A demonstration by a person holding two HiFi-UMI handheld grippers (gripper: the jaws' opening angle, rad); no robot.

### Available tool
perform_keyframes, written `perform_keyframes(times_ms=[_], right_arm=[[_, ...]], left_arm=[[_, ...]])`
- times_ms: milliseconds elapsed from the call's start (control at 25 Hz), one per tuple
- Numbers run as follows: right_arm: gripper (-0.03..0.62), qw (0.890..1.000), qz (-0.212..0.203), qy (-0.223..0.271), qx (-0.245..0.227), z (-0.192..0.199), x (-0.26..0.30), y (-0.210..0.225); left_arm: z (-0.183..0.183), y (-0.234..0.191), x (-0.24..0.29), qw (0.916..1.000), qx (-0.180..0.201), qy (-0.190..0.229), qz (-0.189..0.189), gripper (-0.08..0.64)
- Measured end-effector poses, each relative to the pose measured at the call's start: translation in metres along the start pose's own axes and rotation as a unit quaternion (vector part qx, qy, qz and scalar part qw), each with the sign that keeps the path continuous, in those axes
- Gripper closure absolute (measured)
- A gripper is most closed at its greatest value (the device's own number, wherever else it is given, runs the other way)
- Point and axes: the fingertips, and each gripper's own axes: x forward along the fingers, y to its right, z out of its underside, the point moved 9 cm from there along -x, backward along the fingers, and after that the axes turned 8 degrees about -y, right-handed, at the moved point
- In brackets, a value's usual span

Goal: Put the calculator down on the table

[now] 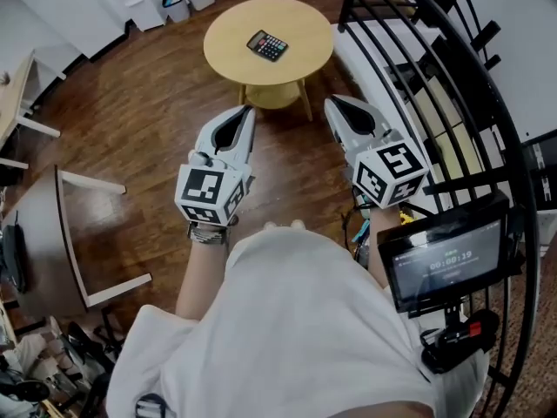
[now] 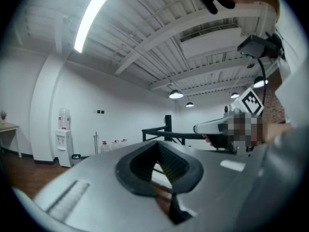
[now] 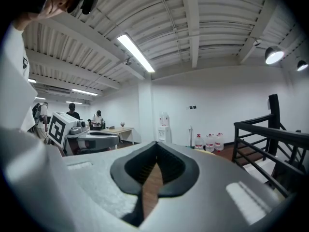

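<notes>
Jaws closed, empty on left gripper [image 1: 246,111] and right gripper [image 1: 333,103]. Calculator [image 1: 267,45] lies flat near table [image 1: 224,59] centre, long axis diagonal. Both grippers sit near side of table, about equally close.

A small dark calculator [image 1: 267,45] lies flat and face up near the middle of a round table [image 1: 228,49], its rows of pale keys showing, its body turned at a slant so that one corner points toward the table's near edge. Nothing touches it, and all four of its sides are clear of the rim. The table has a smooth, light wooden top, with a lower shelf and slim splayed legs of the same pale wood visible beneath its near edge.
</notes>
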Motion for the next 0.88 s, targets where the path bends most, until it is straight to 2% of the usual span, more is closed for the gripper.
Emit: perform_keyframes(times_ms=[120, 320, 480, 880], right_arm=[[0.589, 1.000, -0.002, 0.003, 0.002, -0.005, 0.005, -0.001], [0.591, 1.000, -0.029, 0.001, -0.004, -0.009, 0.016, -0.013], [0.591, 1.000, -0.022, -0.004, -0.018, -0.011, 0.018, -0.020], [0.591, 1.000, -0.019, -0.001, -0.013, -0.011, 0.013, -0.013]], left_arm=[[-0.004, -0.006, -0.002, 1.0000, -0.005, 0.002, -0.006, 0.552], [-0.002, -0.015, -0.003, 0.9999, -0.012, 0.003, -0.004, 0.552], [-0.001, -0.018, -0.001, 0.9999, -0.009, 0.003, 0.006, 0.552], [-0.003, -0.017, 0.004, 0.9999, -0.007, -0.001, 0.009, 0.552]])
